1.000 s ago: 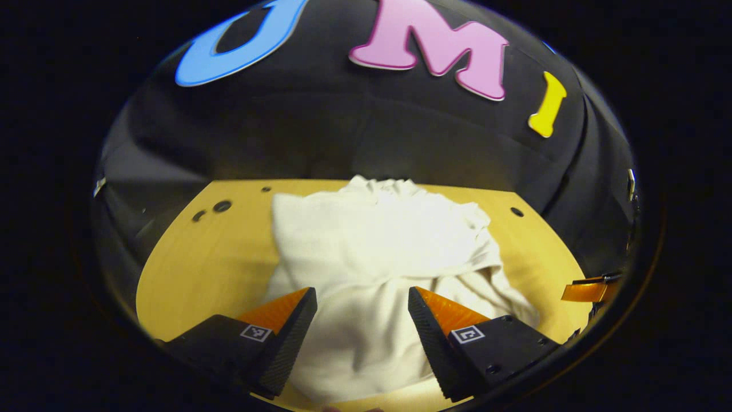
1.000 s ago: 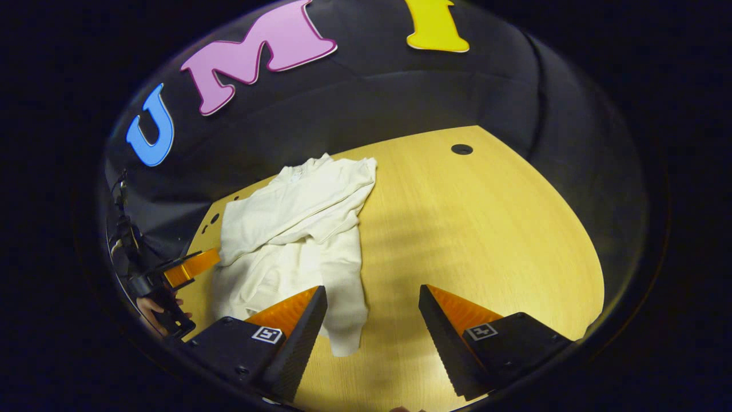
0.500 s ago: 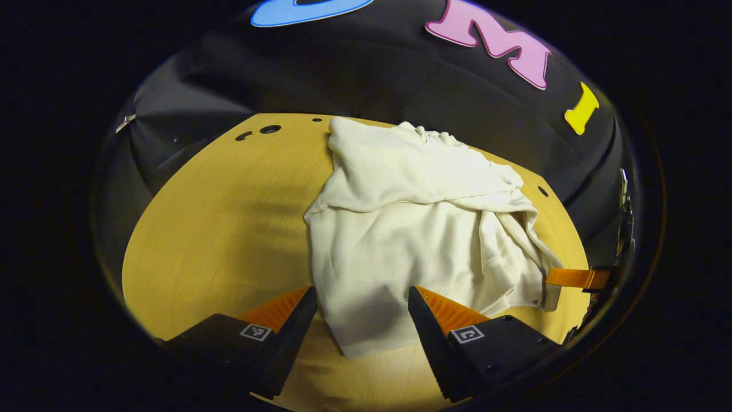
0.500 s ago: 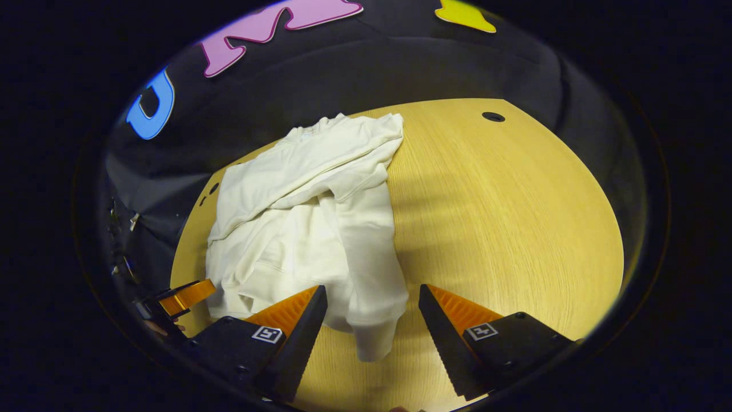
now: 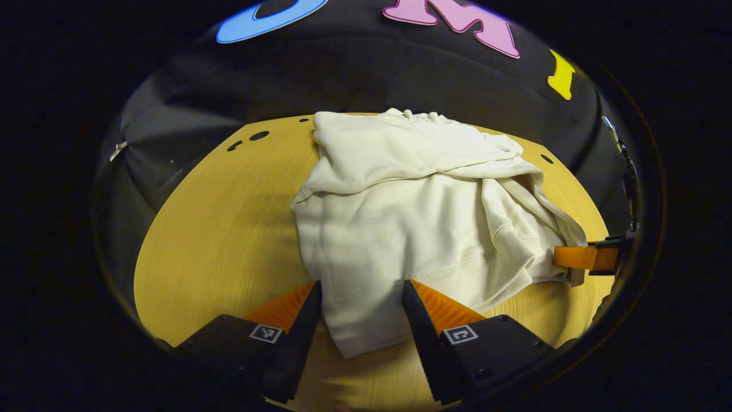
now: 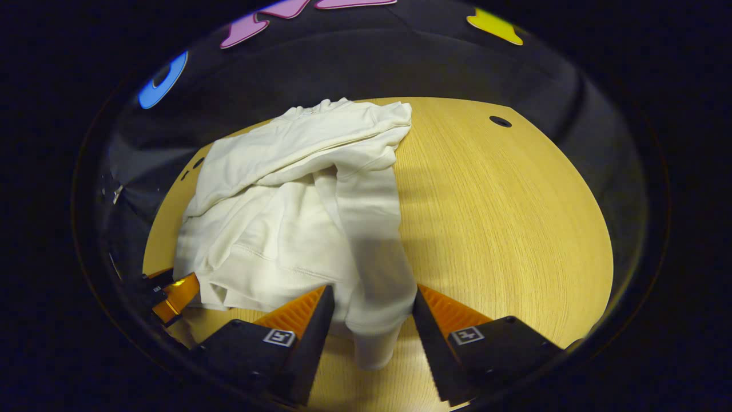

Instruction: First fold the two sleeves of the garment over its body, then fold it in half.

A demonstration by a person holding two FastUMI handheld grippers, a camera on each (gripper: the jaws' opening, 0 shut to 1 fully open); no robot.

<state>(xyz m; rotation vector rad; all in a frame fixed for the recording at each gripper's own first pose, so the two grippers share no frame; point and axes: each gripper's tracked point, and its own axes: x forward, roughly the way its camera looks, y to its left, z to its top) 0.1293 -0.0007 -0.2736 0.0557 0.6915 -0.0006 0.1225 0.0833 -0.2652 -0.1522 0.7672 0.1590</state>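
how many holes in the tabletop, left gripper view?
4 visible. Three cluster at the far left corner: hole, hole, and a small hole nearer the garment. One hole sits at the far right. The garment may hide more.

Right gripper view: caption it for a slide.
Open right gripper straddles the cuff of a cream sweatshirt on the wooden table.

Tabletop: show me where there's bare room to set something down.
Bare wood lies right of the white hoodie on the table, out to the edge, and on its other side. The near hem is crowded by both tools.
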